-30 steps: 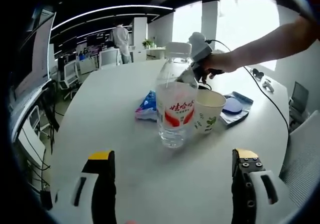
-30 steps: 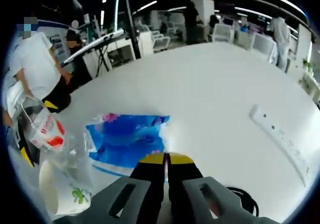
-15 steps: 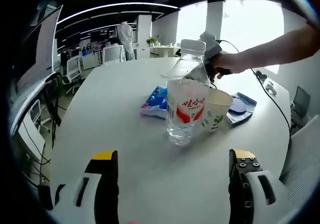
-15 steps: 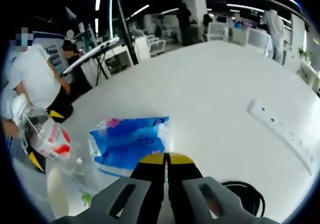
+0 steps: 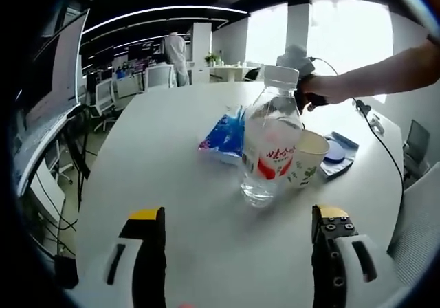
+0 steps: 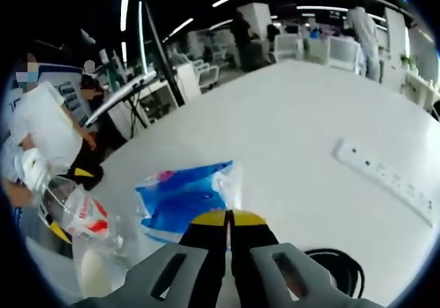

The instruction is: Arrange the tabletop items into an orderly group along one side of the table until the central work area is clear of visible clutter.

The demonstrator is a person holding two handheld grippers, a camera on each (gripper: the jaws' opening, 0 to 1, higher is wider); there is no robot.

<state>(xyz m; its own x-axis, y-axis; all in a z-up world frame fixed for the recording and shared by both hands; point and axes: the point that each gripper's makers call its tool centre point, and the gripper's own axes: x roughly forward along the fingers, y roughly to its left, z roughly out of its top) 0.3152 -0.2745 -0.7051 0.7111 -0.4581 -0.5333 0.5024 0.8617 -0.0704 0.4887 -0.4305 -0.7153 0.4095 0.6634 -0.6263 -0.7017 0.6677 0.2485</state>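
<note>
The left gripper view looks across the white table [image 5: 158, 157] at a clear water bottle [image 5: 271, 146] standing upright with a paper cup [image 5: 308, 158] just behind it on its right, a blue packet [image 5: 225, 135] beyond on its left, and a blue pouch [image 5: 337, 153] farther right. A person's hand [image 5: 323, 88] reaches in from the right, holding the right gripper [image 5: 297, 59] above and behind the bottle's cap. The right gripper view shows things the other does not: a white power strip [image 6: 385, 181] lying on the far side of the table, a black cable coil [image 6: 330, 273] beside the jaws, and a person in a white shirt [image 6: 41, 136] standing off the table's edge. The left gripper [image 5: 237, 215] has its jaws wide apart, holding nothing, short of the bottle. The right gripper's jaws are pressed together at the edge of the blue packet; whether they pinch it cannot be told. The bottle's red label carries white characters too small to read.
</note>
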